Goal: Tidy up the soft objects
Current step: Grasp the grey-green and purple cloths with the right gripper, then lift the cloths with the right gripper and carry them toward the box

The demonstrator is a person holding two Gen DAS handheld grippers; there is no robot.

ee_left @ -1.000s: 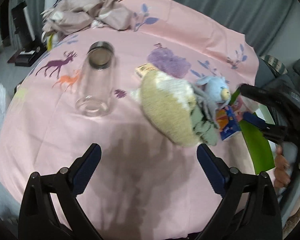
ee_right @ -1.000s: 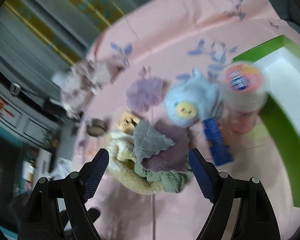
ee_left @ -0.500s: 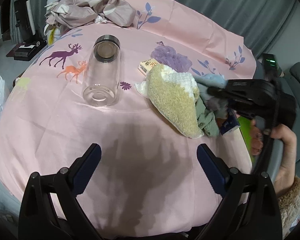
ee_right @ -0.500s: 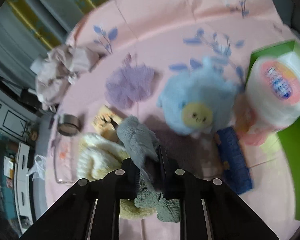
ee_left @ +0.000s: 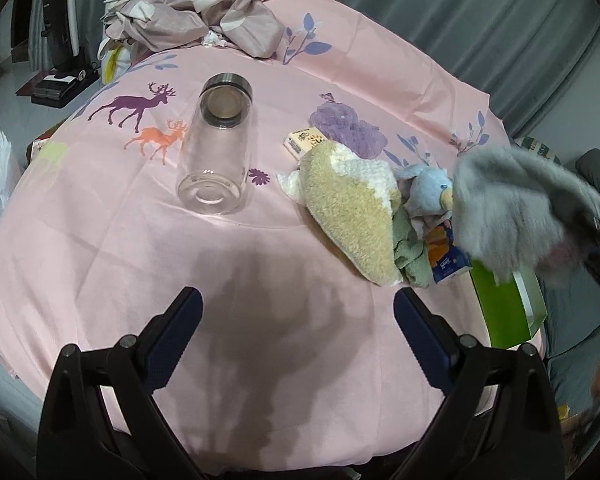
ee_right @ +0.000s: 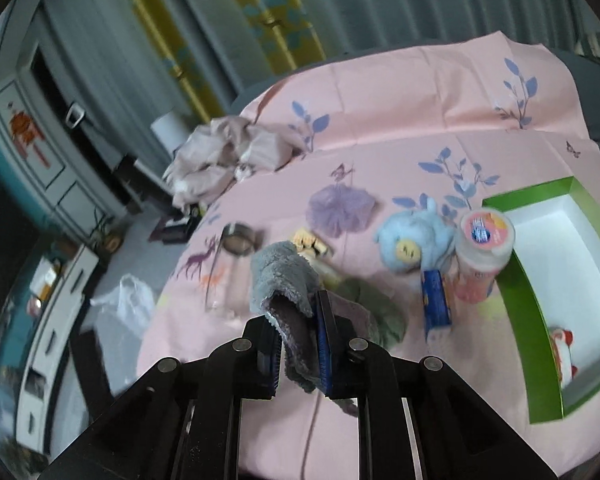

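On the left of the pink printed tablecloth [ee_left: 100, 216], a clear glass jar with a steel-rimmed mouth [ee_left: 219, 148] is seen lying on its side, apart from the soft things. The left gripper [ee_left: 298, 312] is held low over bare cloth with its jaws spread wide and nothing between them, probably kept back as a spare. Further right, a beige and white knitted piece [ee_left: 352, 204] is draped over a green rag [ee_left: 410, 256], beside a pale blue plush toy [ee_right: 414, 242]. A fluffy grey cloth [ee_right: 288, 300] is pinched in the right gripper [ee_right: 298, 344] and lifted clear of the pile, presumably for carrying to the green-walled white box [ee_right: 520, 304] at far right.
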